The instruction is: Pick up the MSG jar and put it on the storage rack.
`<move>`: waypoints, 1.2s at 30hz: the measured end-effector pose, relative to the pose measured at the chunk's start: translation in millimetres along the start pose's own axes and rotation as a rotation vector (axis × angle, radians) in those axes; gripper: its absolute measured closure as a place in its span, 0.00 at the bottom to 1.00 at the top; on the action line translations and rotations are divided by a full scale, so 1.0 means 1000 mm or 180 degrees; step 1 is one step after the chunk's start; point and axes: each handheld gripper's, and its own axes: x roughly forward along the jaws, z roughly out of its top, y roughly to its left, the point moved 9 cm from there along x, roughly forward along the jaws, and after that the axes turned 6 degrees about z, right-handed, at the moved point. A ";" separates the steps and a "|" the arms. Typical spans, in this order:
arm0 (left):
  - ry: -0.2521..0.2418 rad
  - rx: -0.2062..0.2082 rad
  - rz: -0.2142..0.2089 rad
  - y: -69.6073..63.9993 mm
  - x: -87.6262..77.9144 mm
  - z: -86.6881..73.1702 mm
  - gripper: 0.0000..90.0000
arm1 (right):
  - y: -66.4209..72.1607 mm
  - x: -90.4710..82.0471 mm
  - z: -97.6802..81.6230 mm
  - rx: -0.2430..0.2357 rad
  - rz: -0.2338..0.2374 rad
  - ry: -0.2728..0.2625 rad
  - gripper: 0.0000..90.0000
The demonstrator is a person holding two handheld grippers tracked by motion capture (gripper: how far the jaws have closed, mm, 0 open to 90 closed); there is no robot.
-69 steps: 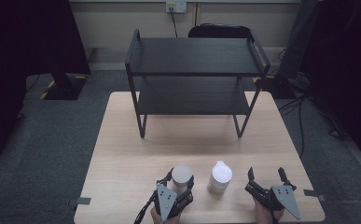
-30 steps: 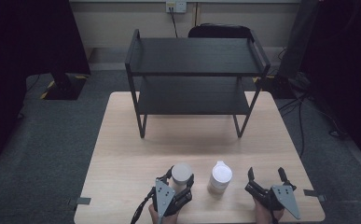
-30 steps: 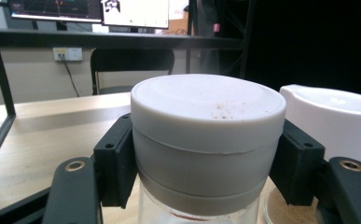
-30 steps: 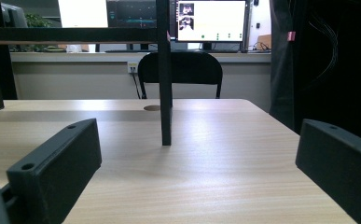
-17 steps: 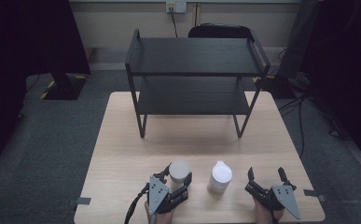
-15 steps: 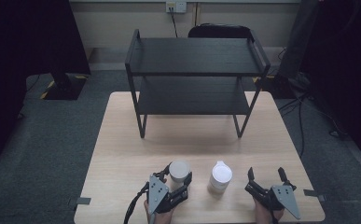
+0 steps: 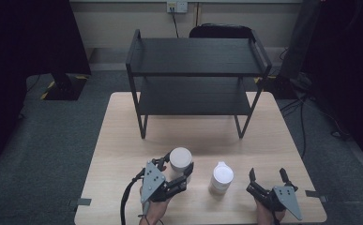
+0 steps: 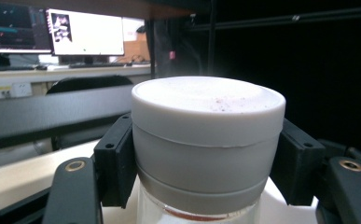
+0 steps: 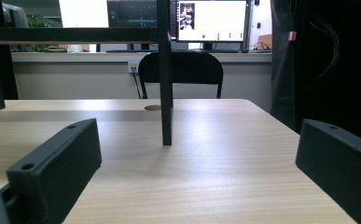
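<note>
1. The left gripper (image 7: 175, 169) has its jaws pinched on the grey-lidded jar (image 7: 180, 160), one black pad on each side of the wide grey lid, as the left gripper view shows close up (image 8: 208, 140)
2. In that view clear glass shows just below the lid, with a thin reddish line at the bottom edge; what the jar holds I cannot make out
3. From above, the held jar sits at the front left of the table (image 7: 123, 140), tilted a little with the gripper; it seems to be raised off the wood, though the angle leaves this uncertain
4. The person's left hand (image 7: 153, 208) holds the gripper from the bottom edge, and a black cable loops down beside it
5. The right gripper (image 7: 268, 180) has its jaws spread wide with nothing between them; in the right gripper view (image 9: 192, 186) the two black jaws stand well apart over bare wood
6. It rests low at the front right of the table, with its grey plate towards the person
7. A second jar (image 7: 222, 177) with a white lid stands upright on the table between the two grippers, apart from both
8. Behind, a black two-tier shelf (image 7: 198, 70) stands on the far half of the table; one of its legs (image 9: 165, 93) rises ahead of the right jaws
9. Beyond the table a black chair (image 9: 180, 70) stands by the wall, with lit monitors (image 9: 211, 21) above it
</note>
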 end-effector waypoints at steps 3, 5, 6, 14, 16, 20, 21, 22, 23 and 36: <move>-0.0007 -0.0012 -0.0108 0.009 0.005 0.011 0.38 | 0.000 0.000 0.000 0.0000 0.0003 0.0000 0.00; -0.0007 0.0005 -0.0132 0.012 0.008 0.019 0.38 | 0.000 0.000 0.000 -0.0001 0.0004 0.0000 0.00; -0.0007 0.0018 -0.0145 0.013 0.009 0.021 0.38 | 0.000 0.000 0.000 0.0000 0.0007 0.0000 0.00; -0.0071 -0.0087 -0.0301 0.032 0.027 0.049 0.38 | 0.000 0.000 0.000 0.0002 0.0011 0.0001 0.00; -0.0079 -0.0051 -0.0297 0.036 0.032 0.061 0.38 | 0.000 0.000 0.000 0.0001 0.0013 0.0000 0.00; -0.0108 -0.0031 -0.0300 0.040 0.044 0.086 0.38 | 0.000 0.000 0.000 0.0002 0.0013 0.0000 0.00; -0.0112 -0.0016 -0.0297 0.041 0.047 0.092 0.38 | 0.000 0.000 0.000 0.0002 0.0013 0.0000 0.00; -0.0118 -0.0014 -0.0291 0.041 0.049 0.099 0.38 | -0.001 0.000 0.000 0.0001 0.0016 0.0000 0.00; -0.0133 0.0000 -0.0267 0.041 0.052 0.106 0.38 | -0.001 0.000 0.000 0.0002 0.0019 0.0000 0.00; -0.0104 -0.0019 0.0229 0.046 0.092 0.176 0.38 | -0.001 0.000 0.000 0.0003 0.0048 0.0000 0.00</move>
